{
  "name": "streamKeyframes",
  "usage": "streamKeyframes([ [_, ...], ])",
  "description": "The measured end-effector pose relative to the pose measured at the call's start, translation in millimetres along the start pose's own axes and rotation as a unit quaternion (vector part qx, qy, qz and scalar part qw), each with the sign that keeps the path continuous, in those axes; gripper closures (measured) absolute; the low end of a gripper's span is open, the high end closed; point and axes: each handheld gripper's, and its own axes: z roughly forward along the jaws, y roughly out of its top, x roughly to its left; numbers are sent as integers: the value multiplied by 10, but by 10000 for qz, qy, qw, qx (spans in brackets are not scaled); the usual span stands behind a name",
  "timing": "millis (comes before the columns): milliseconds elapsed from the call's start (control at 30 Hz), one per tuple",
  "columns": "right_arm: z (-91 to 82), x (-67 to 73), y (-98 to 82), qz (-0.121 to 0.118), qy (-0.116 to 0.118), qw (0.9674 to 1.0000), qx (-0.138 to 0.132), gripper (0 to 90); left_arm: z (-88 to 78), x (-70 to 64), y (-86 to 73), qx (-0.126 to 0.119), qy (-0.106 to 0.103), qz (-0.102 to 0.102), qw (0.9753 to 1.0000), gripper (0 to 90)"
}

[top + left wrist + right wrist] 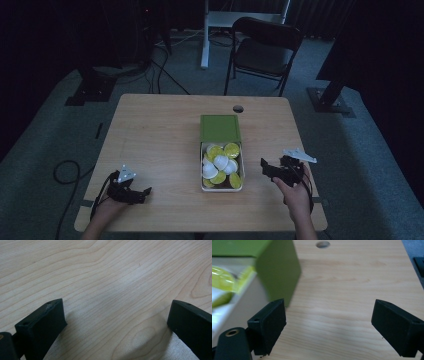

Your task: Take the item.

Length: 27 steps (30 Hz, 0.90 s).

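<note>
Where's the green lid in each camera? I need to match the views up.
High view: green lid at table centre, just beyond the yellow and white capsules.
Right gripper view: green lid upper left, beyond the left jaw.
Left gripper view: bare wooden tabletop between the jaws.
Shared landmark: round table hole, past the lid's far right corner.

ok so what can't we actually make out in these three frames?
- Box: in the high view the green lid covers its far part; what lies under it is hidden.
- Capsules: high view is dim and they are small, so the count and any print are unreadable; in the right gripper view they are blurred and cut by the left edge.
- Right gripper: jaws open.
- Left gripper: jaws open over bare table.
</note>
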Motion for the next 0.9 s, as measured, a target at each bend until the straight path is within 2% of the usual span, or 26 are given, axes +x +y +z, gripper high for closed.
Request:
streamKeyframes([
  [100,-60,148,89,-93,156,9998,-118,119,0,0,0,0,0,1,10000,15],
  [167,-72,175,105,-114,184,9997,-140,119,0,0,0,0,0,-2,10000,14],
  [200,-105,255,150,-158,257,9993,-220,119,0,0,0,-1,0,-3,10000,14],
  [267,-115,283,163,-167,290,9992,-235,119,0,0,0,-1,-1,-3,10000,14],
  [333,-143,397,203,-242,405,9985,-295,119,0,0,0,-2,-1,-2,10000,15],
  [367,-143,397,203,-242,405,9985,-295,119,0,0,0,-2,-1,-2,10000,14],
  [667,-81,727,220,-410,740,9959,-315,119,3,1,2,-6,9,-16,10000,14],
  [900,-23,1003,218,-548,1038,9927,-276,119,2,1,3,0,9,-10,10000,15],
])
